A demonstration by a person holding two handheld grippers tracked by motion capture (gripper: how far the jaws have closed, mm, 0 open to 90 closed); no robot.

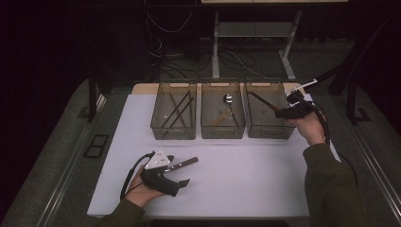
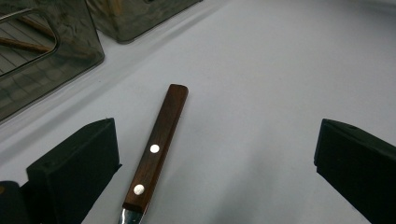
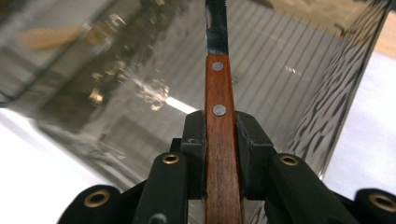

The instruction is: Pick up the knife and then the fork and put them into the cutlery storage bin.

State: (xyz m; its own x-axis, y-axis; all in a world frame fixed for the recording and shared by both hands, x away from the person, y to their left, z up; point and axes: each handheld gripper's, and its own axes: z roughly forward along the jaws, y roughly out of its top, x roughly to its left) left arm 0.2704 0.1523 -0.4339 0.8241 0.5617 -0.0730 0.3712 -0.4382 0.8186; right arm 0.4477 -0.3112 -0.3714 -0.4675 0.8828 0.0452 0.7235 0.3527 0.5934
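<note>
Sorting cutlery into three clear plastic bins at the far edge of the white surface (image 1: pixel 236 175) looks to be the job. The right hand-held gripper (image 3: pixel 219 135) has its jaws closed on the wooden handle of a knife (image 3: pixel 218 107), blade pointing forward over the right bin (image 1: pixel 269 116). The left hand-held gripper (image 2: pixel 210 154) rests near the person with jaws wide apart, straddling a second knife (image 2: pixel 159 149) that lies flat on the surface, untouched by either pad.

Both knives have slim, flat handles of reddish-brown wood pinned with two bright rivets, and a polished steel blade. They are probably light and quite rigid; the varnished wood may slide a little under the pads, so a grip across the flat sides near the rivets, as the right one has, seems safest. The bins are smoky, see-through, with ribbed floors and slotted handles; the left bin (image 1: pixel 173 116) holds dark sticks, the middle bin (image 1: pixel 222 116) a spoon (image 1: pixel 228 100).
</note>
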